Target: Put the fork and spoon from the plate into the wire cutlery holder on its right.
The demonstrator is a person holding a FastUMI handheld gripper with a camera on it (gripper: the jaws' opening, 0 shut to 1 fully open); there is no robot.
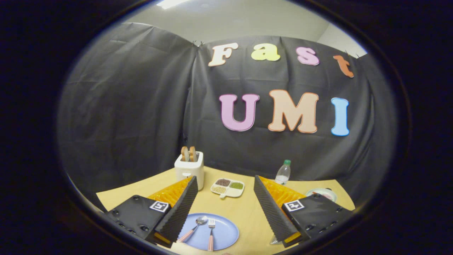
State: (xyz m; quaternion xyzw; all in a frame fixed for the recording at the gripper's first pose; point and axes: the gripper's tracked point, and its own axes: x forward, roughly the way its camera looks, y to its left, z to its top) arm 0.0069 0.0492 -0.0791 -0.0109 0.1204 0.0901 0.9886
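Note:
A light blue plate (223,232) lies on the tan table, low between my two fingers and nearer the left one. On the plate rest a spoon (194,228) and a fork (211,233), side by side, both with pinkish handles and their heads pointing away from me. The gripper (224,179) is open and held above the table, with nothing between its fingers. A small piece of silvery metal (274,241) peeks out beside the right finger, to the right of the plate. Whether it is the wire holder I cannot tell.
A white toaster (190,169) with two bread slices stands beyond the left finger. A white divided dish (228,187) of grains sits ahead between the fingers. A water bottle (283,173) and a round dish (324,194) lie beyond the right finger. Black cloth walls close the back.

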